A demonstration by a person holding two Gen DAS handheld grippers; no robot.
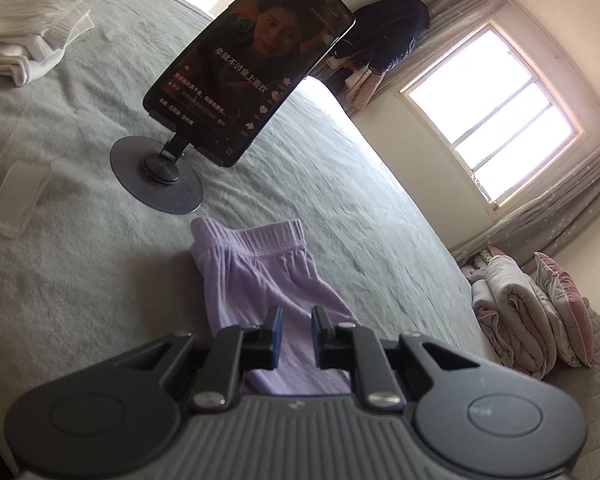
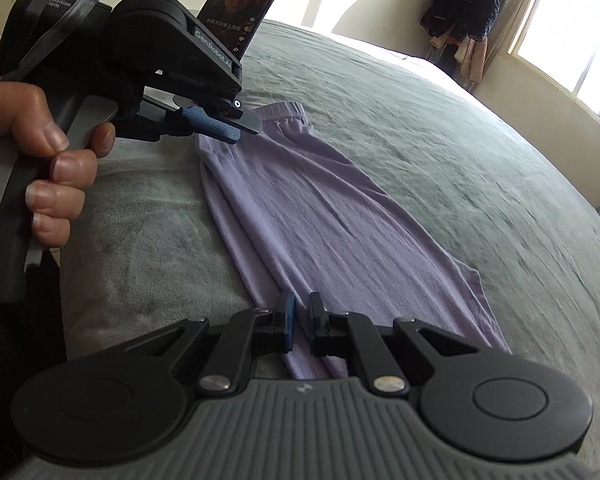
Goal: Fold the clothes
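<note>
Lilac trousers (image 2: pixel 320 216) lie flat and lengthwise on the grey bed (image 2: pixel 460 152), waistband at the far end near a phone on a stand (image 1: pixel 244 68), leg hems at the near end. The legs appear already laid one over the other; the crosswise folds are judged still to come. The right tongs (image 2: pixel 300 324) sit at the near hem with the jaws drawn almost together on the fabric edge, gripping it as far as can be seen. The left tongs (image 1: pixel 296 332), held in a hand (image 2: pixel 40 160) at the left edge of the garment near the waistband, stand narrowly apart with cloth between the pads; whether the pads press on it cannot be told. At the far left of the bed, a white folded garment (image 1: pixel 24 36) and a small white folded piece (image 1: pixel 16 196) suggest earlier items are finished.
</note>
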